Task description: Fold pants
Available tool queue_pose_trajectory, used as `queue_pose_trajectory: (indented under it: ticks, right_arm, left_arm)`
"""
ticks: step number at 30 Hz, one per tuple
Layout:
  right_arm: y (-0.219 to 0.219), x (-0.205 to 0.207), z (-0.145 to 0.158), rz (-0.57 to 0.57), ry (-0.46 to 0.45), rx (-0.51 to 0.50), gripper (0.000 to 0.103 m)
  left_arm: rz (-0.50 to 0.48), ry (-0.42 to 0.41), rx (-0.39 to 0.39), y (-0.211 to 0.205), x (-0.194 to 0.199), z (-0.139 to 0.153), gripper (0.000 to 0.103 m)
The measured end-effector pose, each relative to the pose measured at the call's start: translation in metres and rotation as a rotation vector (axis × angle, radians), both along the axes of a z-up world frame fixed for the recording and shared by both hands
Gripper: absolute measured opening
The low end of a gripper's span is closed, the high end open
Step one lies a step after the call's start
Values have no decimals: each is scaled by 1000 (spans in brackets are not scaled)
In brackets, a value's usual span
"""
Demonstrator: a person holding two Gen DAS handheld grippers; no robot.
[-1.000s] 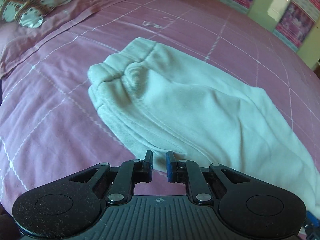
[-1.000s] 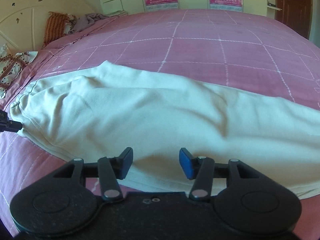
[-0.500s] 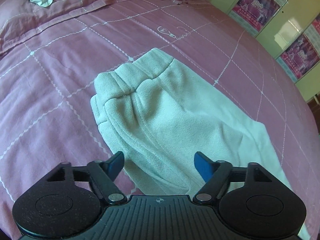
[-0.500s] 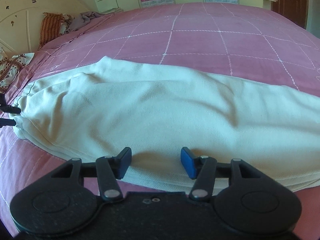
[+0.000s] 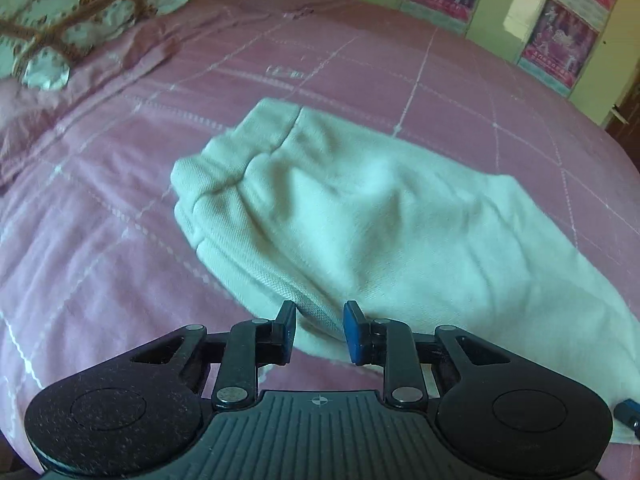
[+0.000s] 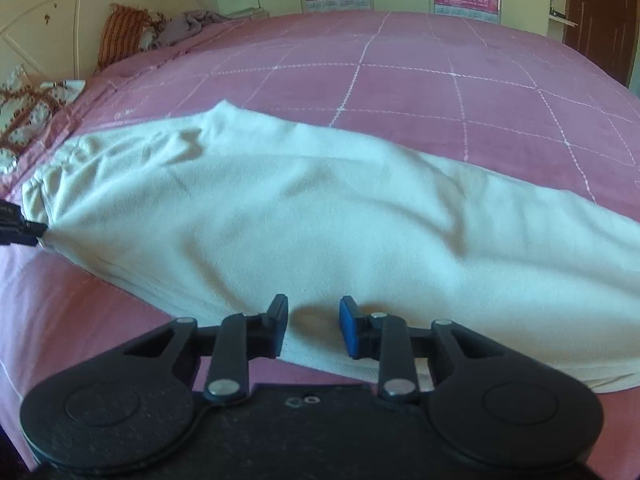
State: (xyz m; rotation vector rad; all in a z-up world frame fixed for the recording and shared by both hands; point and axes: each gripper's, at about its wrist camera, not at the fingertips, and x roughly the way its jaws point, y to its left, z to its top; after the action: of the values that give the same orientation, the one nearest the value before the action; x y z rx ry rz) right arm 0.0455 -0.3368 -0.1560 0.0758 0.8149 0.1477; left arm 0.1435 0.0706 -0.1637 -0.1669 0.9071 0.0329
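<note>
Pants (image 5: 380, 208): pale knit sweatpants, folded lengthwise leg on leg, laid flat across the bed (image 5: 100, 260).

Bed: pink quilted cover, soft under load. Patterned pillow (image 5: 52, 36) at 10 o'clock in the left wrist view, well apart from the work.

Garment layout: long body running from 9 o'clock to 3 o'clock in the right wrist view. Gathered waistband (image 5: 224, 160) at 11 o'clock in the left wrist view; leg ends out of frame past 3 o'clock in the right wrist view.

Handling, as judged: light, limp, thick in stacked layers, not slippery, not fragile. No stiffness; sagging between hold points to be expected. Layers liable to slide apart if only the top ply is pinched. Take hold at the near seamed edge, through all layers: one grip near the waistband, one further along the leg.

Left hand-held gripper (image 5: 320, 332): at 6 o'clock in its own view, narrow, near seam edge between the pads (image 5: 354, 334). In the right wrist view, at 9 o'clock, cloth drawn to a point at its tips; judged clamped on the edge.

Right hand-held gripper (image 6: 314, 330): at 6 o'clock, narrow, folded near edge between the fingers, a small raised bulge there; judged clamped likewise.
</note>
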Motion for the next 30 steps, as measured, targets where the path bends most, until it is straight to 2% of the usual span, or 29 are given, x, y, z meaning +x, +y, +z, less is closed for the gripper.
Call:
queue_pose_trajectory:
  ticks: [3, 5, 7, 9, 11, 13, 15, 17, 19, 22, 26, 30]
  right_arm:
    - [8, 10, 8, -3, -22, -4, 30]
    - [16, 20, 8, -5, -27, -25, 31]
    - [23, 26, 5, -3, -22, -34, 33]
    - [29, 28, -10, 13, 49, -91, 33]
    - [22, 12, -20, 39, 39, -92, 33]
    - [9, -2, -18, 30, 35, -50, 31]
    - [1, -8, -14, 35, 40, -25, 31]
    - [-7, -7, -1, 39, 39, 15, 32]
    - [-26, -5, 12, -14, -7, 30, 35]
    - [-80, -5, 21, -164, -10, 84, 36]
    - [-164, -34, 17, -397, 17, 167, 38]
    - [-229, -76, 17, -580, -6, 247, 35]
  left_arm:
    - [-85, -54, 15, -26, 6, 20, 26]
    - [-121, -55, 16, -46, 15, 17, 26]
    - [-149, 5, 41, -60, 24, 0, 26]
    - [-180, 86, 109, -68, 20, -27, 26]
    - [-244, 25, 178, -72, -2, -32, 26]
    - [-270, 13, 213, -75, -10, -29, 26]
    - [-244, 17, 200, -75, -6, -18, 26]
    - [-232, -20, 185, -82, -3, -1, 26]
    - [-269, -63, 178, -101, -2, 14, 27]
    - [-354, -80, 155, -142, 2, 20, 27]
    - [-441, -44, 108, -204, 4, 5, 27]
    - [-507, 32, 96, -251, -5, -21, 27]
